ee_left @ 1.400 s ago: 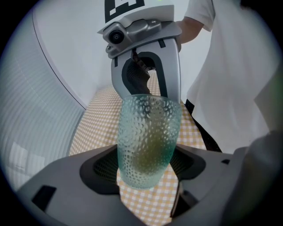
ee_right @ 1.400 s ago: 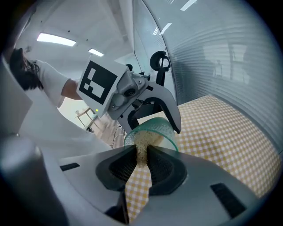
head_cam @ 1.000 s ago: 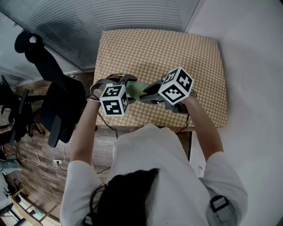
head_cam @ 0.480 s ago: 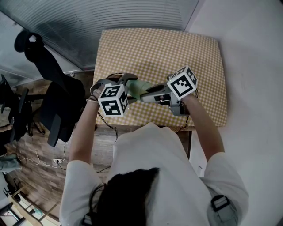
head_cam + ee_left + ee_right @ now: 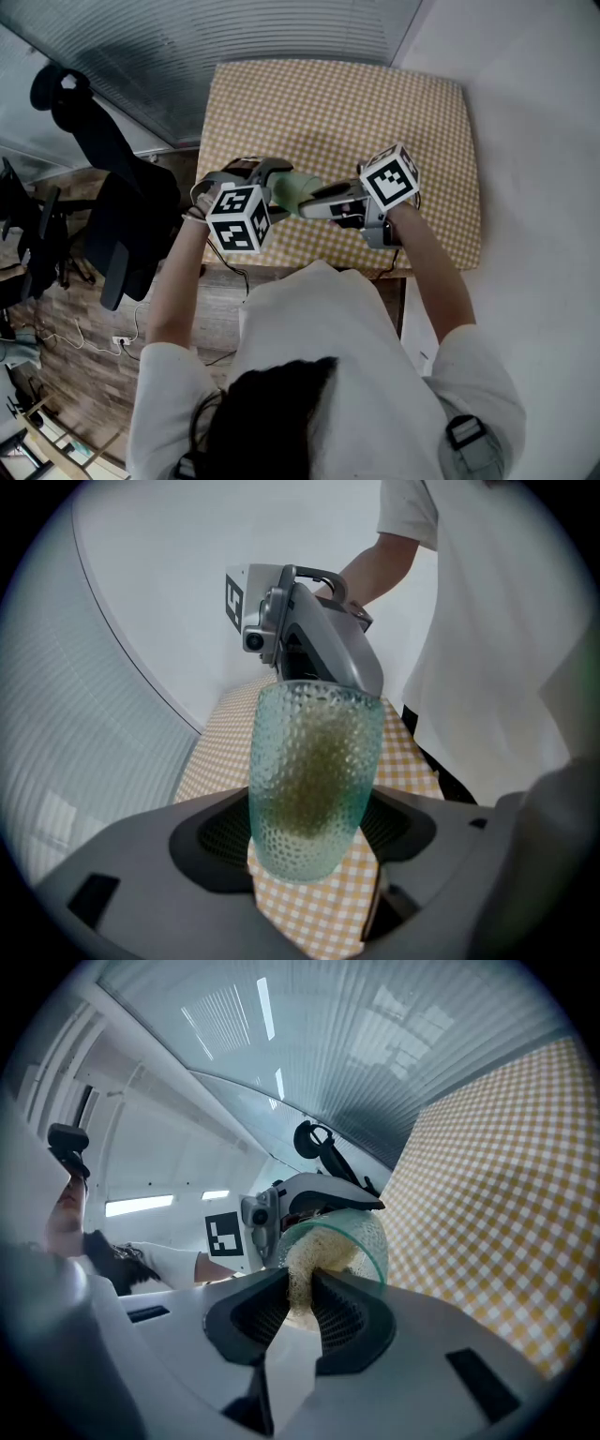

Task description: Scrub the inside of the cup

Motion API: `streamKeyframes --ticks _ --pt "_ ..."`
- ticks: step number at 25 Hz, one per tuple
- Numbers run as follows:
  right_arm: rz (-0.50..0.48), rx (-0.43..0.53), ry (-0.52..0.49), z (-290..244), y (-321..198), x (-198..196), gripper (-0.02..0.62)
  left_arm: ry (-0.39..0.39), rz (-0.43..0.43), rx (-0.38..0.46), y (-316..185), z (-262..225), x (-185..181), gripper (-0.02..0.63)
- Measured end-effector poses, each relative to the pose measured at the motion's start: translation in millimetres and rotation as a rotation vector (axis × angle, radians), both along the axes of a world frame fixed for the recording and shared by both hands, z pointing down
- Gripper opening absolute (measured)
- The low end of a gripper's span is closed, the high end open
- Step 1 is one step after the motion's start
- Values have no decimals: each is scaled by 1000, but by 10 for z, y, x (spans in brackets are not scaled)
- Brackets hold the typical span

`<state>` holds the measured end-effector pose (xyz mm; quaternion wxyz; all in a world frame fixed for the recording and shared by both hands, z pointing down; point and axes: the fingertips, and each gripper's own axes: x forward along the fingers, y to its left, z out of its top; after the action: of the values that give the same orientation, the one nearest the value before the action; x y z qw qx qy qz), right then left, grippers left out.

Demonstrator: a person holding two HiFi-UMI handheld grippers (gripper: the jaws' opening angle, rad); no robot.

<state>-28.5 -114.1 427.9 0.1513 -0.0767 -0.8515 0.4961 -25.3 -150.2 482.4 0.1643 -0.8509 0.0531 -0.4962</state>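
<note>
A dimpled teal glass cup (image 5: 314, 780) lies between the jaws of my left gripper (image 5: 314, 834), which is shut on it. In the head view the cup (image 5: 296, 190) is held above the table's near edge, its mouth turned toward my right gripper (image 5: 313, 202). My right gripper (image 5: 302, 1305) is shut on a pale yellow sponge (image 5: 302, 1269). The sponge reaches into the cup's mouth (image 5: 361, 1241). Through the glass wall the sponge (image 5: 309, 771) shows as a yellowish mass.
A table with a yellow checked cloth (image 5: 347, 103) lies under both grippers. A black office chair (image 5: 117, 211) stands at the left on a wooden floor. A white wall (image 5: 534, 141) runs along the right, a ribbed glass panel (image 5: 234, 33) behind the table.
My right gripper has rolled about its axis, and its marker cube has shifted a little to the right. The left gripper and the cup have stayed where they were.
</note>
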Motion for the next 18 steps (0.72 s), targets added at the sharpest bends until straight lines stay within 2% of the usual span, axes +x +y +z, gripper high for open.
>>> streamKeyframes --ticks 6,11,18 --pt "33 -72 -123 -201 -41 -26 80 41 -21 16 -30 -80 11 347" --pt "73 -193 -202 -309 -99 15 80 53 -30 45 -52 -147 35 347" --pt "142 -337 -244 -303 -194 -2 80 60 -46 65 -105 -155 3 347"
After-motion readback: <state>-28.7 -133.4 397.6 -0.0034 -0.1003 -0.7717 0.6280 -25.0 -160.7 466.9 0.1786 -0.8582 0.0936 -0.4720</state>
